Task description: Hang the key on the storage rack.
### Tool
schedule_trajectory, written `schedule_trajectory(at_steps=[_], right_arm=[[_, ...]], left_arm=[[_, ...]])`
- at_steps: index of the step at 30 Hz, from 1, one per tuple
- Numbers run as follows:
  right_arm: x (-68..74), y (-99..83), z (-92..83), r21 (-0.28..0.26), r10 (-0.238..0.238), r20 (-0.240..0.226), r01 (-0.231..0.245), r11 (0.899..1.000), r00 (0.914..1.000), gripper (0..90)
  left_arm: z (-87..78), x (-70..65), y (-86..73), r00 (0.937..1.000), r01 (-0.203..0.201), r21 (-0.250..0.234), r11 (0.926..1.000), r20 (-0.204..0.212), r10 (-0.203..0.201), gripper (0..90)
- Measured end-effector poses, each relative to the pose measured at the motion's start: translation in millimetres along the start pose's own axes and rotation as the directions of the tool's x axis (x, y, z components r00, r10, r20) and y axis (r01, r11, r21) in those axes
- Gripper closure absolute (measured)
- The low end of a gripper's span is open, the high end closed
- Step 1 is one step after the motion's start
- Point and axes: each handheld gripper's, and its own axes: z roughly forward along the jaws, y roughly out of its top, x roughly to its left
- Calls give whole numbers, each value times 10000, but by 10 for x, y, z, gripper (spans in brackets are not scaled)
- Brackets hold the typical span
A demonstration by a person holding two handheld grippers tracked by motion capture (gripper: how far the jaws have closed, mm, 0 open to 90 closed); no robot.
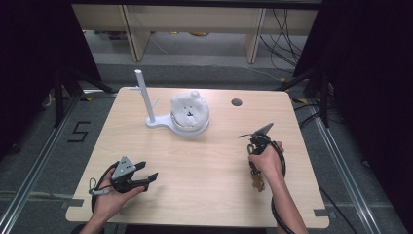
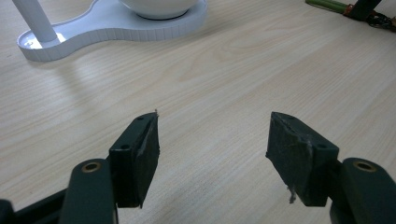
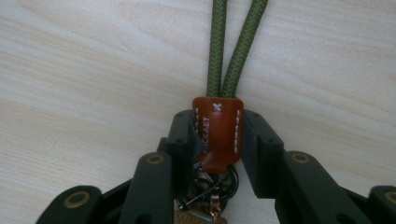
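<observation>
- Table: light wood top with a round cable hole near the far right edge.
- White stand: sits at far centre, an upright post on its left lobe. A white plush bear-face item rests on the right lobe's bowl-shaped holder.
- Left gripper: you hold it low over the near left of the table, jaws spread wide with nothing between them, pointing toward the stand.
- Right gripper: your jaws are closed on a brown leather tab, right of table centre.
- Green cord: a doubled strand leaves the tab's top and lies on the wood.
- Metal rings and clip: hang from the tab's lower end, between the jaws.
</observation>
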Motion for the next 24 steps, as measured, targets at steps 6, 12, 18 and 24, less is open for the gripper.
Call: schedule_trajectory(at_steps=[6,12,18,24], right_arm=[[-56,-55,2,-480,-13,-246,1,9988,9997,689],[-92,-125,-20,-1320,-412,-474,346,9906,9980,691],[-12,-246,-102,-2790,-1019,-871,740,9574,9910,691],[84,-374,-121,-4411,-2033,-1539,1169,8898,9669,691]], left_arm=[[0,3,5,10000,-13,-17,10000,-7,13,338],[-4,-8,28,9999,114,-101,9999,0,-114,349],[-2,-10,95,9977,599,-605,9964,362,-578,368],[11,-27,205,9935,933,-902,9915,737,-868,378]])
